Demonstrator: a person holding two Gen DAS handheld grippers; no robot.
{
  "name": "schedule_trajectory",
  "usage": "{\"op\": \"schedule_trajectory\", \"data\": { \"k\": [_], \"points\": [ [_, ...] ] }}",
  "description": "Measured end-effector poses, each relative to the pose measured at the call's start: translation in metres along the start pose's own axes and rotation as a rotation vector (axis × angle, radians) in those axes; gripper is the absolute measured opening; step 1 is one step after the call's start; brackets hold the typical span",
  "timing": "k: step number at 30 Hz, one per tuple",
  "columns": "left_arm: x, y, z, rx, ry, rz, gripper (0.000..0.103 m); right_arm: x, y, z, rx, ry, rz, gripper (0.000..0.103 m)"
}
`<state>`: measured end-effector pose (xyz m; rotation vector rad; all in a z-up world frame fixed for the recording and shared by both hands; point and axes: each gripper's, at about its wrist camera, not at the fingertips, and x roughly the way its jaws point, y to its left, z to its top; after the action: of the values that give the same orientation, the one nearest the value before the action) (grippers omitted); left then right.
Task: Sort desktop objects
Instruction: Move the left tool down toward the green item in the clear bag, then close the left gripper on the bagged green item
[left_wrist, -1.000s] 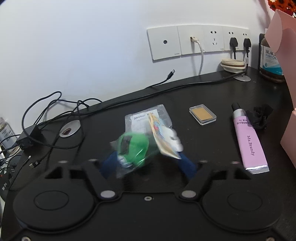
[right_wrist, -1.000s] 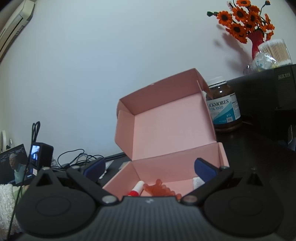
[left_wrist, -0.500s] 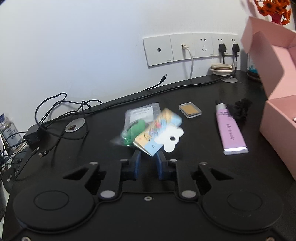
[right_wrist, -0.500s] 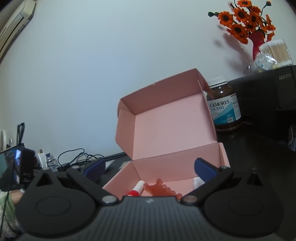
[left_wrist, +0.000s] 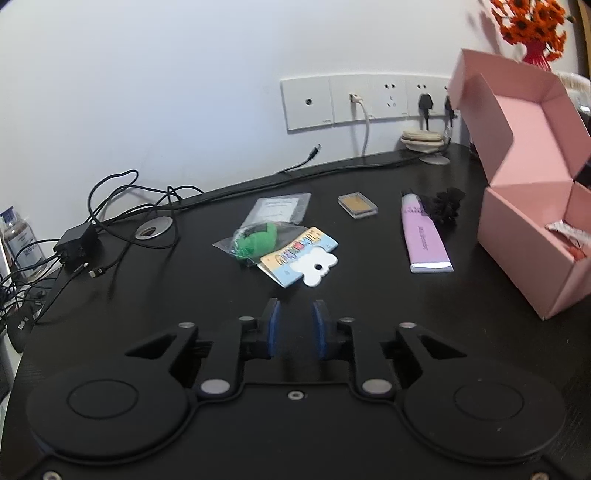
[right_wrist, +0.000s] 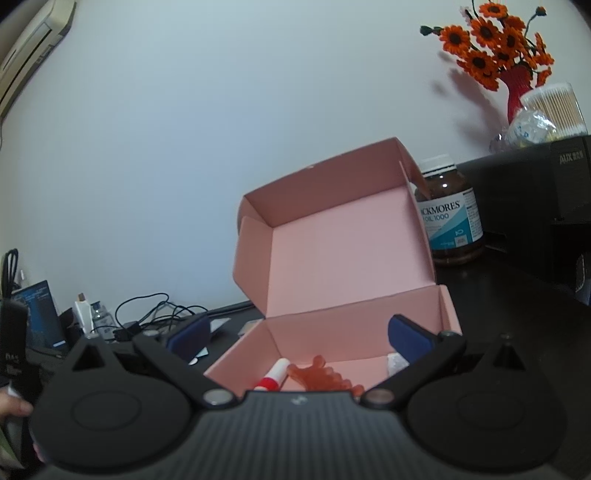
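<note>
Several items lie in the pink box (right_wrist: 332, 332); five remain on the bench (left_wrist: 147, 295). Left tool (left_wrist: 295, 325) opening, empty; right tool (right_wrist: 299, 334) wide, empty.

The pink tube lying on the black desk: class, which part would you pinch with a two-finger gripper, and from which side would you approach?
Probably the middle of the pink tube, from above, with the fingers across its narrow width. It lies flat, its long sides bare there. Avoid the cap end, where the black scrunchie crowds it.
</note>
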<state>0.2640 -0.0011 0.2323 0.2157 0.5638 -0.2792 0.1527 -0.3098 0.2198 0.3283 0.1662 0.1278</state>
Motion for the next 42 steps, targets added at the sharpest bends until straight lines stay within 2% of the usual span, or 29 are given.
{"op": "schedule_trajectory", "data": {
  "k": [1, 2, 3, 5, 8, 11, 18, 23, 28, 30, 39, 42],
  "points": [
    [0.001, 0.002, 0.002, -0.014, -0.004, 0.001, 0.029, 0.000, 0.000, 0.000, -0.001, -0.001, 0.000, 0.102],
    [0.002, 0.004, 0.005, -0.028, -0.007, 0.003, 0.042, 0.000, 0.000, 0.000, -0.002, -0.002, 0.000, 0.102],
    [0.004, 0.006, 0.008, -0.042, -0.014, 0.007, 0.060, 0.000, 0.000, 0.000, 0.000, -0.001, 0.001, 0.102],
    [0.006, 0.009, 0.013, -0.068, -0.046, 0.031, 0.079, 0.000, -0.001, 0.000, 0.006, 0.001, 0.002, 0.102],
    [0.016, 0.011, 0.025, -0.095, -0.077, 0.051, 0.084, 0.000, -0.002, 0.000, 0.013, 0.001, 0.007, 0.102],
    [0.036, 0.012, 0.039, -0.110, -0.050, 0.038, 0.089, 0.000, -0.002, 0.000, 0.014, 0.002, 0.013, 0.102],
    [0.083, 0.017, 0.057, -0.215, 0.011, 0.076, 0.089, 0.000, -0.004, 0.000, 0.025, 0.006, 0.028, 0.102],
    [0.103, 0.017, 0.058, -0.215, 0.045, 0.104, 0.086, 0.000, -0.007, 0.001, 0.042, 0.013, 0.035, 0.102],
    [0.103, 0.013, 0.055, -0.183, 0.057, 0.098, 0.073, 0.000, -0.005, 0.000, 0.033, 0.009, 0.042, 0.102],
    [0.099, 0.011, 0.053, -0.165, 0.051, 0.118, 0.051, 0.000, -0.003, 0.000, 0.022, 0.007, 0.046, 0.102],
    [0.064, 0.015, 0.037, -0.177, 0.075, 0.081, 0.030, 0.003, -0.004, 0.001, 0.034, 0.021, 0.044, 0.102],
    [0.047, 0.014, 0.029, -0.168, 0.073, 0.069, 0.027, 0.003, -0.003, 0.000, 0.025, 0.023, 0.042, 0.102]
  ]
}}
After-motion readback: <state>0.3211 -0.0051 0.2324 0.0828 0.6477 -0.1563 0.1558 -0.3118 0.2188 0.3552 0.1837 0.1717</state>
